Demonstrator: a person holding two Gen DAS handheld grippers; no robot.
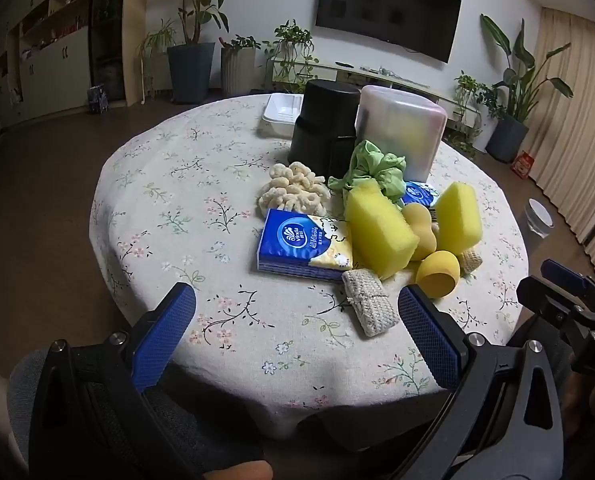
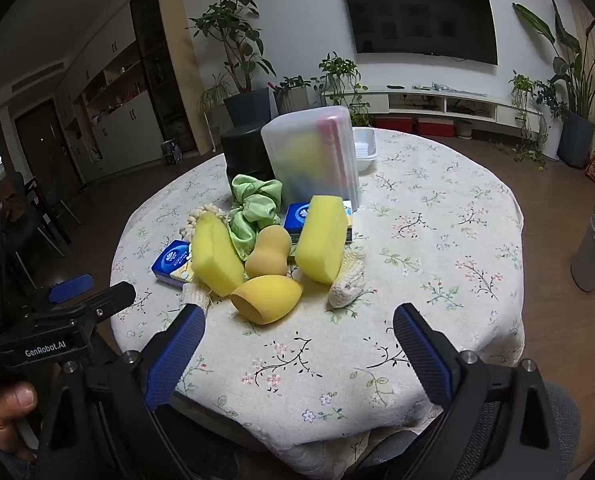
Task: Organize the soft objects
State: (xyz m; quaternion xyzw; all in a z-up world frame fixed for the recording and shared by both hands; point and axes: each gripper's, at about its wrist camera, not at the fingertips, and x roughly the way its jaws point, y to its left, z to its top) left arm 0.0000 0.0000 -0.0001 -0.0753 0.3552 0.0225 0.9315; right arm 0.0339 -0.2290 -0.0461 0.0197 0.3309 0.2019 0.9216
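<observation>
The round table (image 1: 157,184) under its floral cloth carries the whole job, and behind the pile stand a black canister (image 1: 323,124) and a frosted plastic box (image 2: 311,156), with a white tray (image 1: 281,114) further back; which of them is meant to take the soft things I cannot tell, though the box looks to hold some already.

The pile sits mid-table. Largest are two yellow sponges (image 1: 377,232), propped on edge against each other's neighbours, then a green cloth (image 2: 253,212), a blue tissue pack (image 1: 301,244), a fluffy cream scrubber (image 1: 293,190), two yellow makeup sponges (image 2: 265,298) and the small woven pads (image 1: 371,308).

Both tools hover short of it, empty: the left gripper (image 1: 297,312) with jaws spread wide, the right gripper (image 2: 299,332) likewise.

Nothing appears picked yet. I would start at the near edge, taking the egg-shaped makeup sponge or a woven pad, since pulling a leaning sponge first could topple the rest (they squash, so close gently and grip across the middle).
</observation>
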